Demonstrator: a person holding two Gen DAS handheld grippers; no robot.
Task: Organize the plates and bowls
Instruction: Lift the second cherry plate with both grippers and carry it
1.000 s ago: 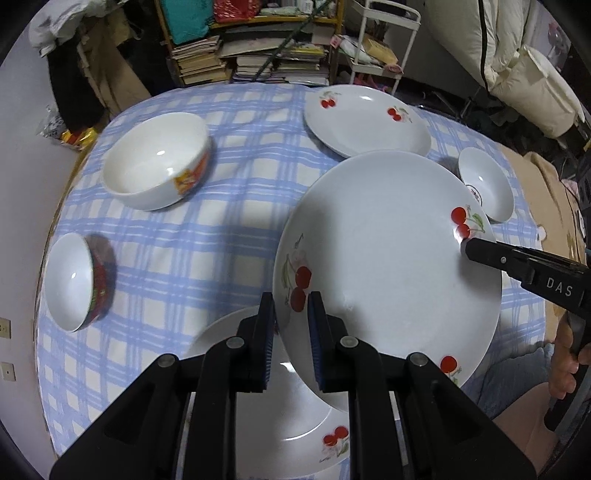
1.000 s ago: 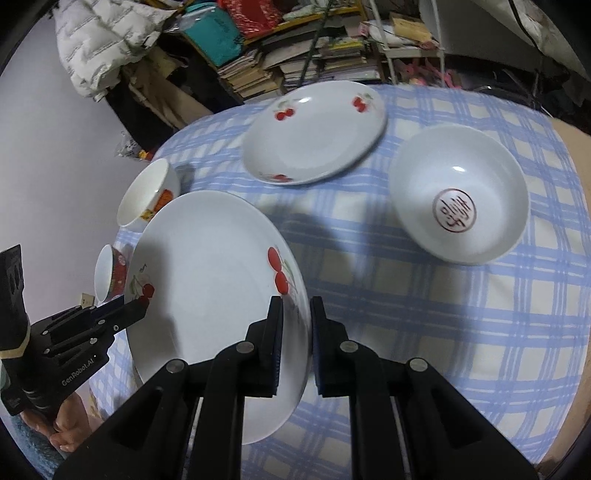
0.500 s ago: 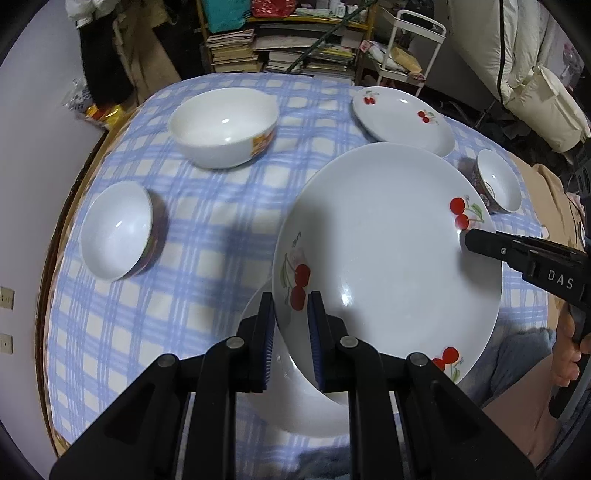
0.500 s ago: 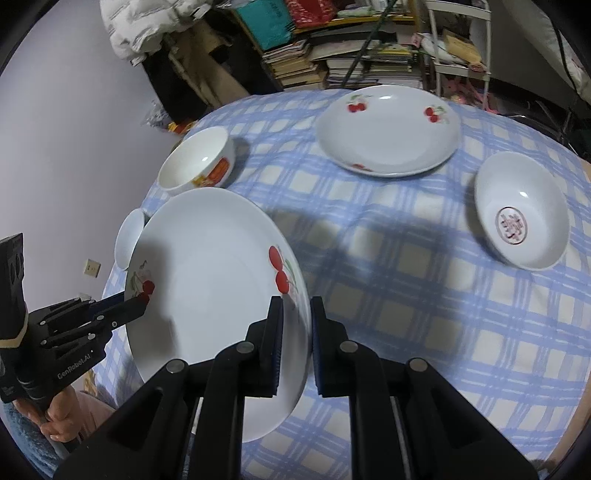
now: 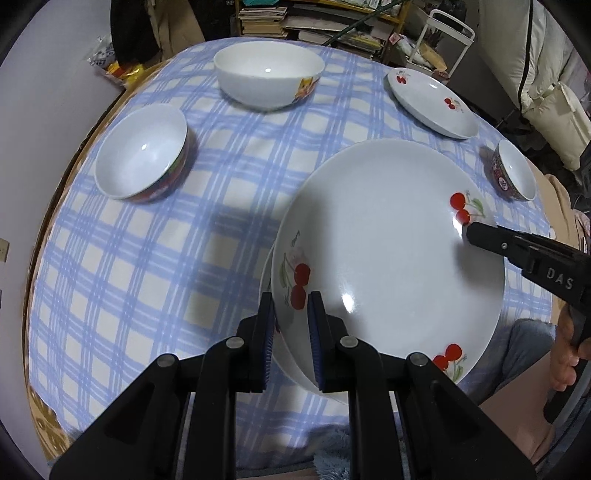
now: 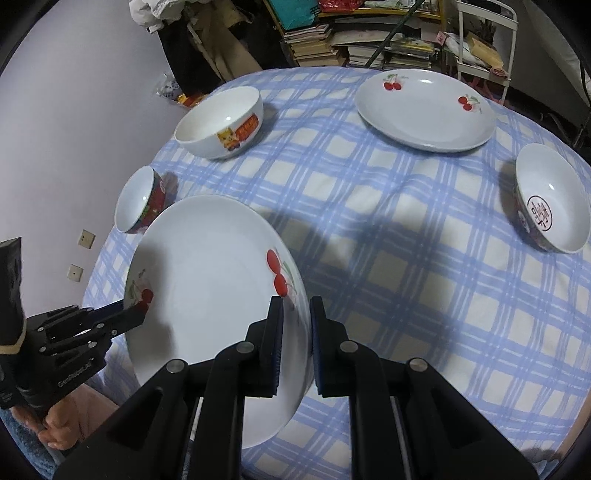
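Observation:
Both grippers hold one large white cherry-print plate [image 5: 388, 251] by opposite rims, lifted above the table's near edge. My left gripper [image 5: 290, 332] is shut on its left rim. My right gripper [image 6: 295, 332] is shut on its right rim; the plate also shows in the right wrist view [image 6: 207, 295]. A second plate [image 5: 295, 362] lies just under it, mostly hidden. Another cherry plate [image 5: 430, 103] lies at the far right. Also on the table are a large white bowl [image 5: 267, 75], a red-sided bowl [image 5: 142, 151] at the left and a small bowl [image 5: 515, 171] at the right.
The round table has a blue checked cloth [image 5: 155, 258]. A wall stands close on the left [image 6: 74, 110]. Books and a white cart [image 6: 480, 33] stand behind the table. The person's lap is at the near edge.
Both grippers have pulled back toward the near edge with the plate, so the table's other dishes look farther away. The lower plate is now almost covered by the held one.

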